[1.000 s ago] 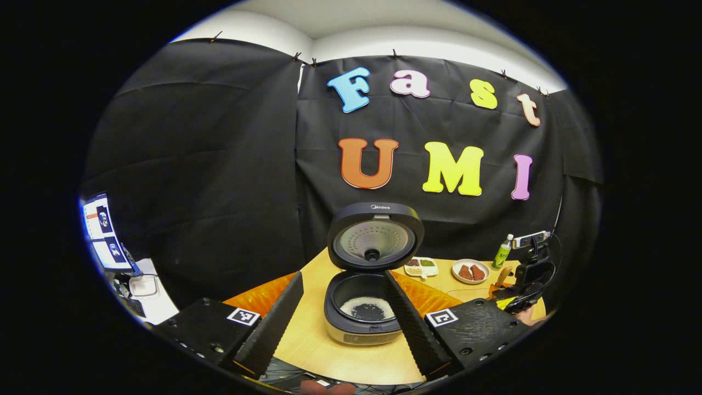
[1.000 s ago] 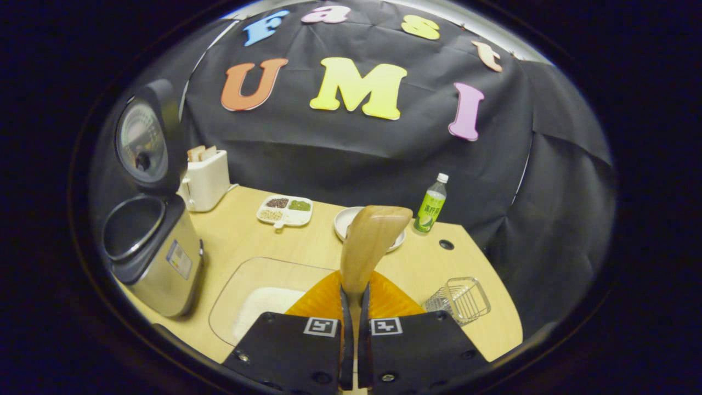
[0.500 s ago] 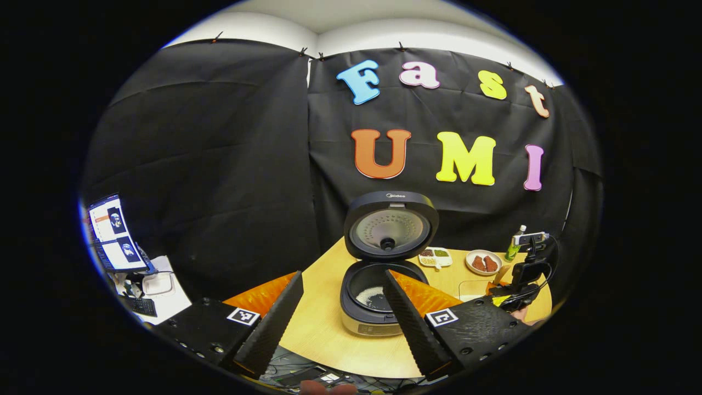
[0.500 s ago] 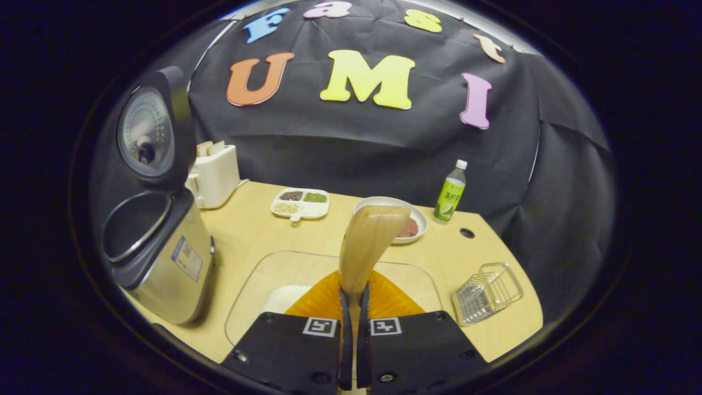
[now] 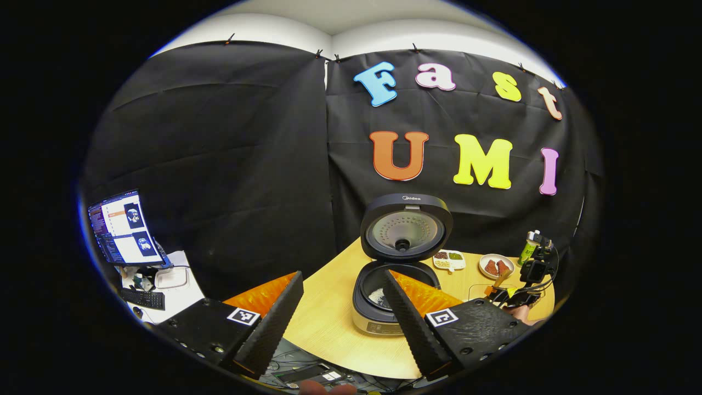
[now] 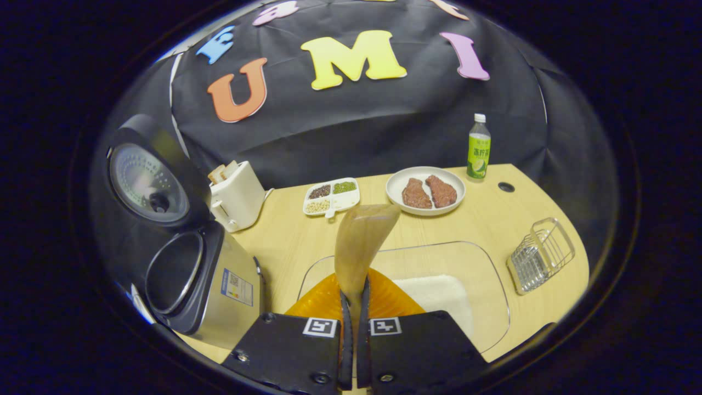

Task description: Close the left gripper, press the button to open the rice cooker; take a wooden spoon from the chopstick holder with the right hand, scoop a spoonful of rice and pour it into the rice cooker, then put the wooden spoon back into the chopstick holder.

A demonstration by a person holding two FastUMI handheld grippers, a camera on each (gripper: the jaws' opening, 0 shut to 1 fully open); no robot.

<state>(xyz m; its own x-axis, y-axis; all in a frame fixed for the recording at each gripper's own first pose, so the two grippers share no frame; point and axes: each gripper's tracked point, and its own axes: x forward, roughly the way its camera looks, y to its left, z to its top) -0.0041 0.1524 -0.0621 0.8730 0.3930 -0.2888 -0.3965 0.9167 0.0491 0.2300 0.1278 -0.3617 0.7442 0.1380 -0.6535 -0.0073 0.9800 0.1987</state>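
while clamped on one wooden spoon [image 6: 359, 244], right hand-held gripper [image 6: 354, 307]; left hand-held gripper [image 5: 343, 307] agape.

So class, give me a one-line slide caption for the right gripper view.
Right gripper clamps wooden spoon above glass rice tray, beside open rice cooker.

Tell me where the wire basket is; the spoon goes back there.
In the right gripper view the wire basket lies tipped on its side at the table's right edge, just right of the clear rice tray.
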